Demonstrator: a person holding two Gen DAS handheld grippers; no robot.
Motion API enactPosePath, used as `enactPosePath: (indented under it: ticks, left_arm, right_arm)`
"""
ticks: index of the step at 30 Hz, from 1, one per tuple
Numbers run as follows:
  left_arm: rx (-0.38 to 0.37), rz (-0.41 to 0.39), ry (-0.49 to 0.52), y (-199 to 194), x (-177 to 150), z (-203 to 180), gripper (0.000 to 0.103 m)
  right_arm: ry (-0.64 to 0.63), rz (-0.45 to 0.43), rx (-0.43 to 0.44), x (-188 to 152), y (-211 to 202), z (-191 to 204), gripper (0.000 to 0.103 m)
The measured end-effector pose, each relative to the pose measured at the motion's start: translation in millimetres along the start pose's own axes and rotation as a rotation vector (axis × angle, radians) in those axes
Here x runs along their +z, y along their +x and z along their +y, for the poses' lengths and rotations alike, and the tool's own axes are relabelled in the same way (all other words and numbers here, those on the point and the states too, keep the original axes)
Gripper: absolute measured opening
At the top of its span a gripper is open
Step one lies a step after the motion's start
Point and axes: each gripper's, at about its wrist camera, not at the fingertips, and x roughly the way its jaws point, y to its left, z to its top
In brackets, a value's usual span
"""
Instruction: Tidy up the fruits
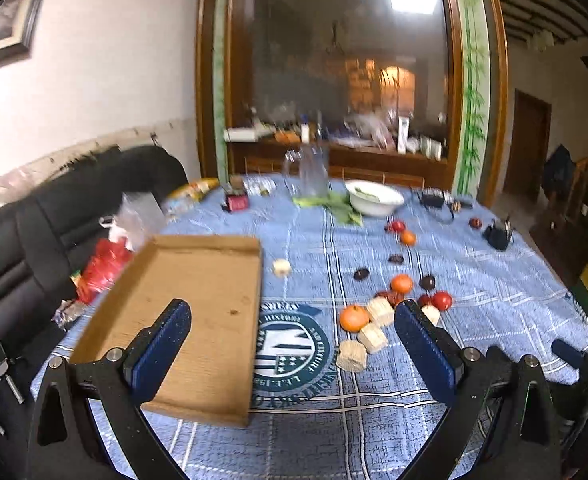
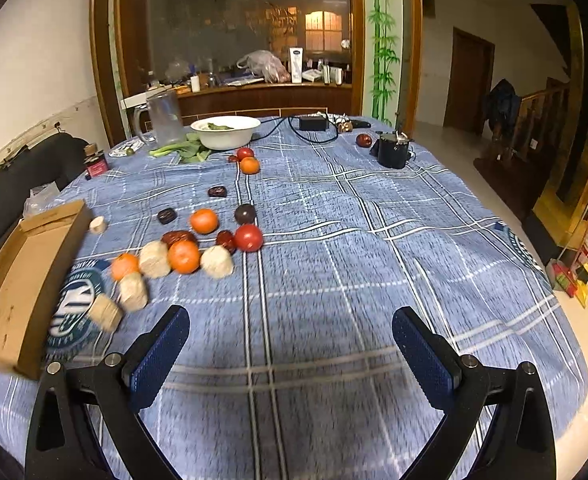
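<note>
Left gripper: the left gripper (image 1: pixel 294 344) hangs over the near side of the table with its two blue pads wide apart and nothing between them.
Right gripper: the right gripper (image 2: pixel 290 344) is wide open too, and holds nothing; only bare blue tablecloth (image 2: pixel 374 240) lies under it.
Box: the cardboard box lid (image 1: pixel 198 320) is empty. It sits on the left of the table, under the left pad, with its long side running from near to far.
Fruit: the oranges (image 2: pixel 183 256), a red tomato (image 2: pixel 248 237) and dark dates (image 2: pixel 166 215) lie in a loose bunch on the cloth, mixed with pale woody blocks (image 2: pixel 216 261).
Which way: the bunch is far and to the left of the right gripper, and just to the right of the box.
Nearer hand: the left one looks closer to both the box and the fruit.
Far things: a white bowl (image 2: pixel 226 131) with greens.
</note>
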Motion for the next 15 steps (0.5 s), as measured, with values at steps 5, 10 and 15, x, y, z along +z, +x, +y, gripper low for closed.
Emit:
enactPosePath:
  ticks: [5, 10, 15]
  left_arm:
    - [0.027, -0.055, -0.010, -26, -3, 1, 0.102]
    - [-0.032, -0.040, 0.008, -28, -9, -8, 0.102]
    - [-0.100, 0.007, 0.068, -21, -20, -24, 0.102]
  right_arm:
    - [0.000, -0.012, 0.015, -9, -10, 4, 0.103]
    - [-0.010, -0.024, 0.026, -15, -19, 6, 0.103]
    - [-0.007, -0.026, 0.026, -17, -18, 4, 0.102]
